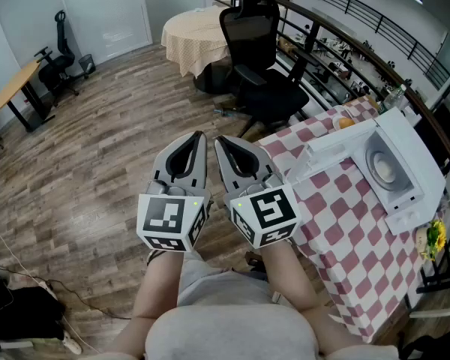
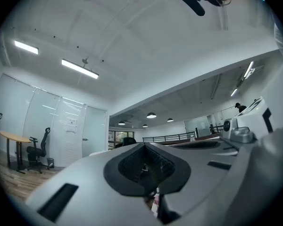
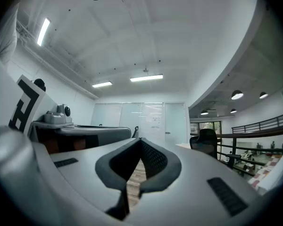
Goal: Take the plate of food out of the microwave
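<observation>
Grey-shelled and level, holding the left gripper point(image 1: 202, 136) and right gripper point(image 1: 217, 140) side by side above the wooden floor point(image 1: 97, 156), both sets of jaws pressed together on nothing. Sitting well off to the right on the red-checked table point(image 1: 337, 227): white microwave point(image 1: 409, 156), door point(image 1: 334, 150) swinging open, plate of food point(image 1: 382, 169) resting inside, a pale round. Standing beyond the grippers, near the table's far corner: black office chair point(image 1: 259, 66).
</observation>
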